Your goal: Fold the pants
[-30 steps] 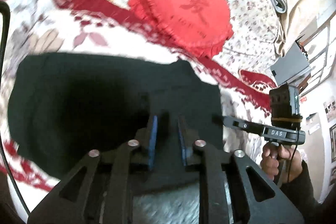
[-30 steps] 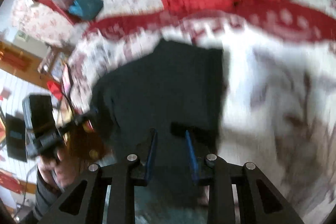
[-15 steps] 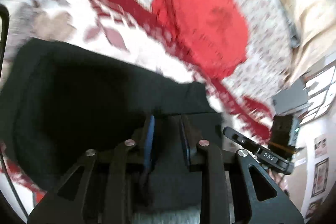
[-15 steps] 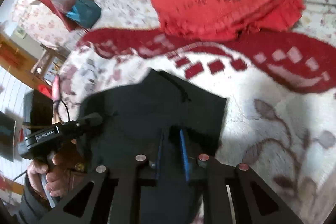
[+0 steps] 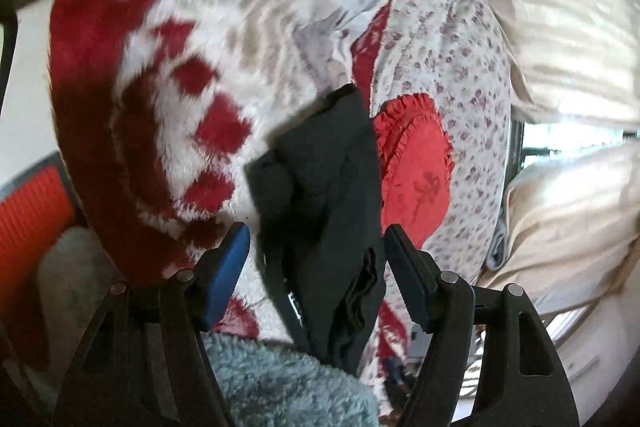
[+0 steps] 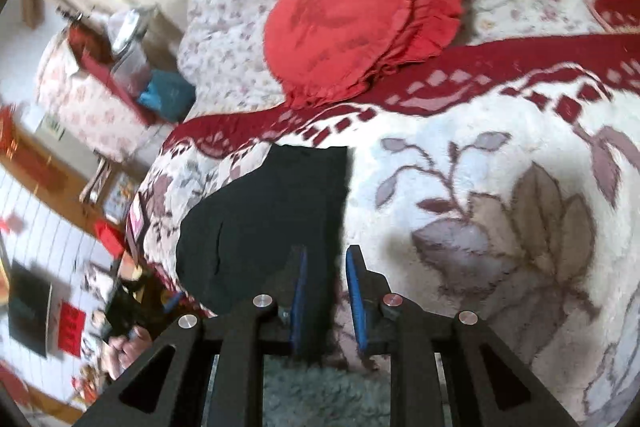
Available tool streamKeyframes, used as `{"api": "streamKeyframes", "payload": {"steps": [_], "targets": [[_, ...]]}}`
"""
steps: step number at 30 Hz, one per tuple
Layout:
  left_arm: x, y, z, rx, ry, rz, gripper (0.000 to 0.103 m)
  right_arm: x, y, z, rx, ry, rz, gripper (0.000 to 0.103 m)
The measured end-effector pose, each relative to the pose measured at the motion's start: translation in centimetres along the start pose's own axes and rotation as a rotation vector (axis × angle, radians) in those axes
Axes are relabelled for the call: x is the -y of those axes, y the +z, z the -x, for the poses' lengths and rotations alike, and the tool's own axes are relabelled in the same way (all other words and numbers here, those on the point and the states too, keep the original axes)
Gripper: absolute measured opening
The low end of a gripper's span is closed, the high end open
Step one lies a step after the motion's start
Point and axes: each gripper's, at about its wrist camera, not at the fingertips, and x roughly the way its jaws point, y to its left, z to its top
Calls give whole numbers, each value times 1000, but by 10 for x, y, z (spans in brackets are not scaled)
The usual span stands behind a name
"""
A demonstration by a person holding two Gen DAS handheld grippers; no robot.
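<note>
The left gripper has just been opening, fingers wide apart; the right gripper's fingers stand narrow.

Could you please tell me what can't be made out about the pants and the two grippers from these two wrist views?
- Left wrist view: the blanket is motion-blurred; the black pants bunch between the open left gripper, just opened, their lower end lost behind its frame.
- Right wrist view: whether the right gripper still pinches the pants; their near edge is hidden behind its fingers.
</note>
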Motion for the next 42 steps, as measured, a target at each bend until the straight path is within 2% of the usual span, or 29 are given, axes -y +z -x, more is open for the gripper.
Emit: {"api": "streamKeyframes", "payload": {"steps": [2, 7, 8, 11, 12, 14, 15, 17, 20, 21, 22, 24, 26, 28, 31, 35, 40, 42], "targets": [[-3, 3, -12, 6, -8, -4, 69, 4, 0, -4, -24, -1, -23, 18], [-5, 10, -10, 41, -80, 8, 69, 8, 1, -6, -45, 13, -40, 18], [-5, 11, -9, 49, -83, 2, 64, 9, 1, -7, -51, 11, -49, 18], [-13, 12, -10, 65, -36, 19, 34, 14, 1, -10, -68, 6, -73, 18], [-18, 12, -11, 64, -36, 31, 29, 15, 1, -10, -70, 2, -80, 18], [-21, 11, -10, 71, -31, 30, 23, 16, 2, -10, -70, 4, -84, 18], [-19, 10, -8, 76, -15, 13, 18, 16, 1, -10, -70, 5, -83, 18], [-8, 7, -6, 88, 30, -40, 16, 16, 1, -10, -71, 6, -83, 18], [42, -8, 0, 124, 151, -289, 15, 16, 1, -10, -72, 6, -92, 18], [70, -21, 0, 141, 193, -436, 15, 16, 1, -9, -70, 9, -94, 18], [90, -31, -1, 146, 214, -535, 15, 16, 1, -9, -69, 14, -97, 18], [134, -61, -11, 120, 210, -743, 15, 18, 1, -8, -69, 20, -105, 18], [162, -88, -21, 86, 192, -884, 15, 20, 1, -8, -70, 25, -116, 18], [188, -124, -41, 14, 156, -1023, 15, 22, 1, -8, -70, 37, -125, 18], [205, -169, -76, -91, 161, -1147, 15, 27, 0, -5, -64, 55, -146, 19], [210, -218, -123, -234, 242, -1293, 14, 33, -1, -1, -53, 76, -170, 19], [197, -242, -157, -415, 336, -1371, 14, 35, 0, 0, -56, 82, -166, 19], [195, -248, -159, -434, 331, -1390, 14, 35, 0, 0, -57, 84, -164, 19]]}}
